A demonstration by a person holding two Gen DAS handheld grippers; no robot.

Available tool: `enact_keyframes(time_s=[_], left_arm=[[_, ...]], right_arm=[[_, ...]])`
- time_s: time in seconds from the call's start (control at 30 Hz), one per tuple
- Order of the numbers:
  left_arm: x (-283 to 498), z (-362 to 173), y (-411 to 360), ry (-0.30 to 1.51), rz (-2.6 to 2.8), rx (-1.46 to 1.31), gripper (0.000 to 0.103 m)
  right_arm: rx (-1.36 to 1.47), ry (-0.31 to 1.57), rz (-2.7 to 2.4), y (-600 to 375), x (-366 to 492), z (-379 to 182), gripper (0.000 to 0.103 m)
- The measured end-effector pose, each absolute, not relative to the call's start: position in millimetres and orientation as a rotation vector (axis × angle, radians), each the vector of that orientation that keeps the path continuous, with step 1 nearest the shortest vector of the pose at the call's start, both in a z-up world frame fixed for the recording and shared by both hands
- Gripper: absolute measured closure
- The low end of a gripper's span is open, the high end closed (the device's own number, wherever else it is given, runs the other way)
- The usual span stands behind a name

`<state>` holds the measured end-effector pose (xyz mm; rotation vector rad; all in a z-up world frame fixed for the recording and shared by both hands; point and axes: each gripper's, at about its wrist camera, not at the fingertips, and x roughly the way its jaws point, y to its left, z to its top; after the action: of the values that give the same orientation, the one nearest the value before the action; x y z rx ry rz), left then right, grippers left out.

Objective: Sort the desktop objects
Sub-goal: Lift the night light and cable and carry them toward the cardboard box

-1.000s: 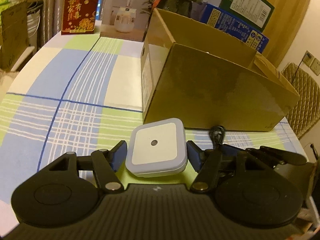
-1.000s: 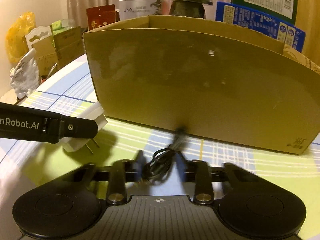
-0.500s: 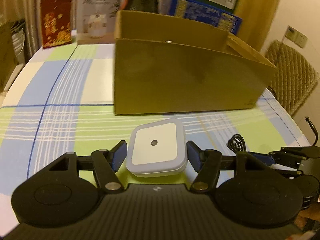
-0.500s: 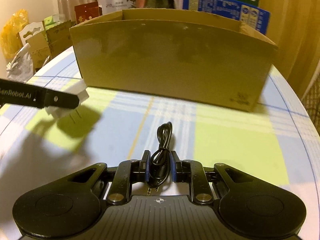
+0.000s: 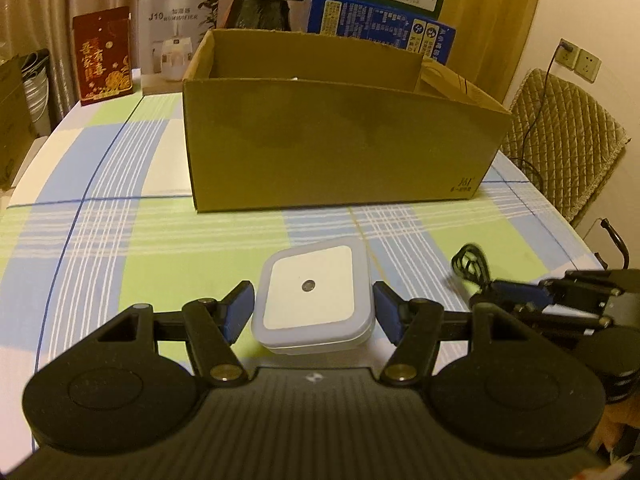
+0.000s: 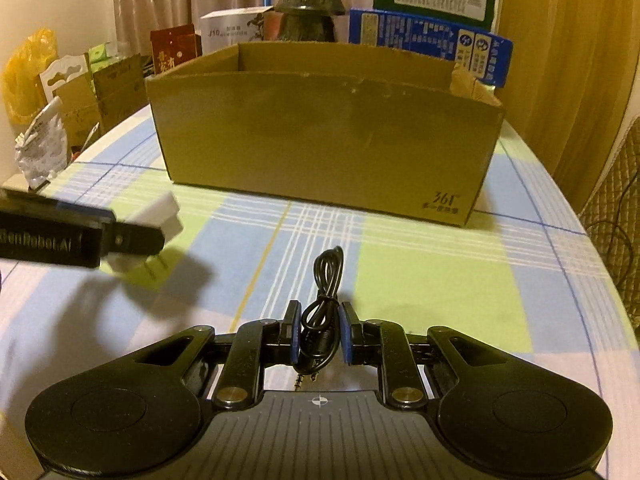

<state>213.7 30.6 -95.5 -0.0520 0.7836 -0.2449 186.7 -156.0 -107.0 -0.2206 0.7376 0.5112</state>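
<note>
Left tool (image 5: 314,310): I have its blue pads pressed on the two sides of the square white plug-in night light (image 5: 312,294), which rides clear of the bench (image 5: 120,248); the right wrist view shows its metal prongs hanging free underneath.
Right tool (image 6: 320,334): nearly pressed together, pinching the coiled black audio cable (image 6: 324,312); one loop sticks out forward, the two jack plugs dangle behind the pads.
Destination, my guess: the open brown cardboard box (image 5: 340,140) standing toward the far edge of the bench, well apart from both tools.
Risk, cable: I hold only a few strands, so I reckon the coil could unwind or slide out on the way, and a trailing loop or plug could catch on the box's near wall.
Risk, night light: the smooth rounded housing may twist between the pads; carried too low, its prongs could strike the box rim.
Risk, tools: they travel side by side, just beside one another, so I could knock one into the other over the box.
Box contents: hidden behind the near wall, so I cannot tell what my drop lands on.
</note>
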Motion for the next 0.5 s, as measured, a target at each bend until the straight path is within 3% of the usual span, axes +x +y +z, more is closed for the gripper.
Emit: enact_keyframes(time_s=[0.5], left_arm=[[176.9, -45.1, 8.3, 0.764, -0.16, -0.026, 0.043]], right_arm=[[-0.175, 0.664, 0.495, -188.1, 166.2, -50.2, 0.087]])
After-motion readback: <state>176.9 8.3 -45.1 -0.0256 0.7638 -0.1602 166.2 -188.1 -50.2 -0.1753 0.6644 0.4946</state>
